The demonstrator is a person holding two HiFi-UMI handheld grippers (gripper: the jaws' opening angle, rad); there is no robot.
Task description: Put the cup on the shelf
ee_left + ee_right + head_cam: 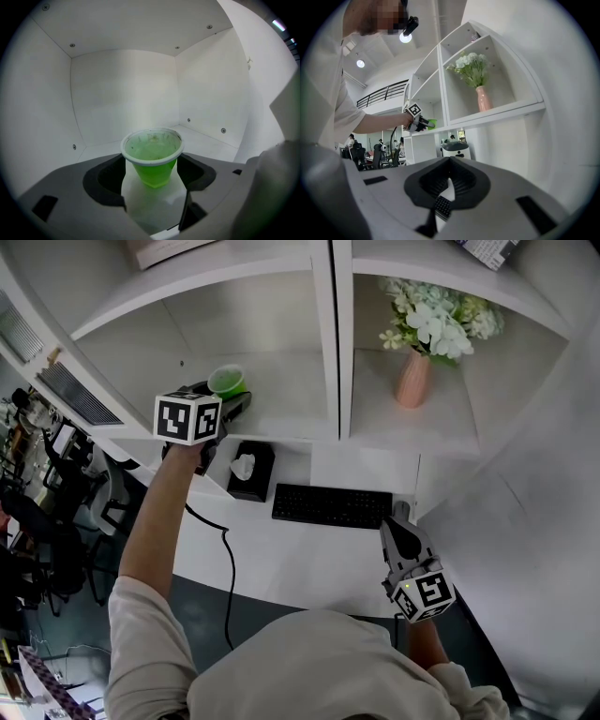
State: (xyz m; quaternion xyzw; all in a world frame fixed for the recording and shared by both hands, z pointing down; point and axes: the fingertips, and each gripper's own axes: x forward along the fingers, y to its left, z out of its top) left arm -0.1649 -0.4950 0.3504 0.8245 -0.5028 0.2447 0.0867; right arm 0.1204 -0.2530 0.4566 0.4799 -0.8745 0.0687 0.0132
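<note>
The white shelf fills the wall, and the white desk lies below it. A black keyboard and a black tissue box lie on the desk. A pink vase of pale flowers stands in the right compartment. My right gripper hangs level over the desk, jaws closed on nothing. My left gripper reaches into the left compartment with its jaws spread. The green cup stands upright on the shelf floor between them, released. The only print I see is the black square markers on both cubes.
</note>
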